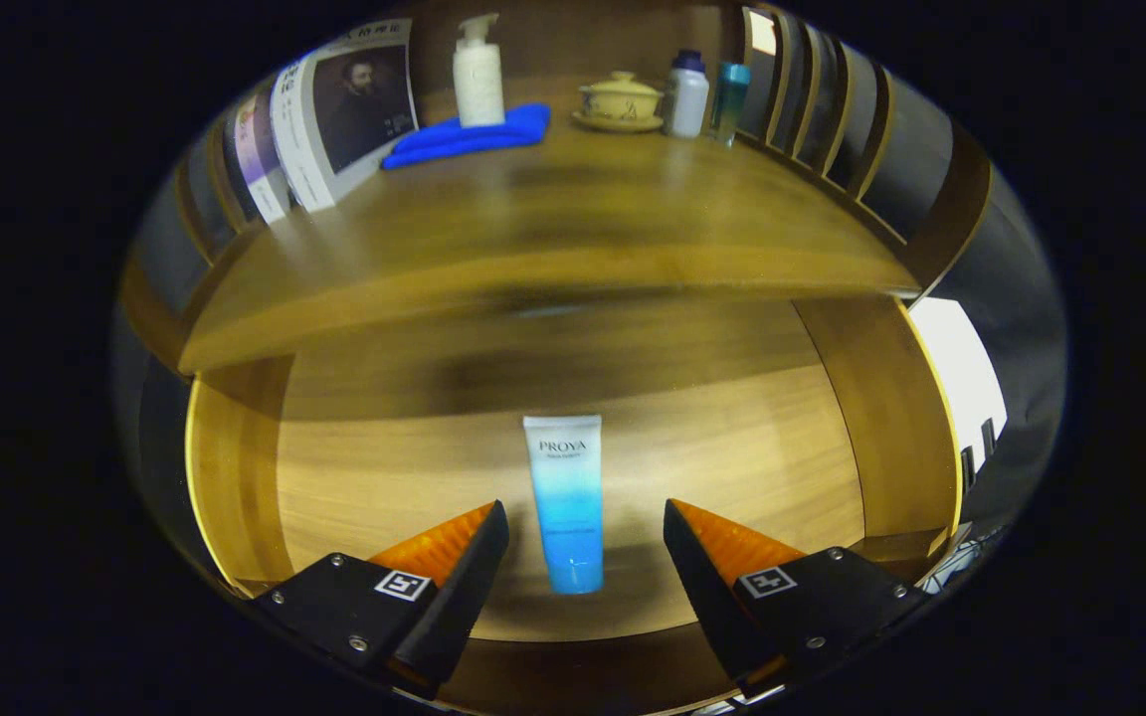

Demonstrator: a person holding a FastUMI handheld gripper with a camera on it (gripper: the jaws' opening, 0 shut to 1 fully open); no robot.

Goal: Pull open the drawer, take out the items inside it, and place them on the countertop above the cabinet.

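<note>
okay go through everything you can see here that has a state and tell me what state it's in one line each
drawer: pulled open, wooden floor showing.
tube: lying flat in the drawer, between the fingers, untouched.
gripper: open, fingers either side of the tube.
pump bottle: upright on the blue cloth.
lidded cup: lid on, sitting on its saucer.
two bottles: upright, caps on.
books: standing, leaning.
</note>
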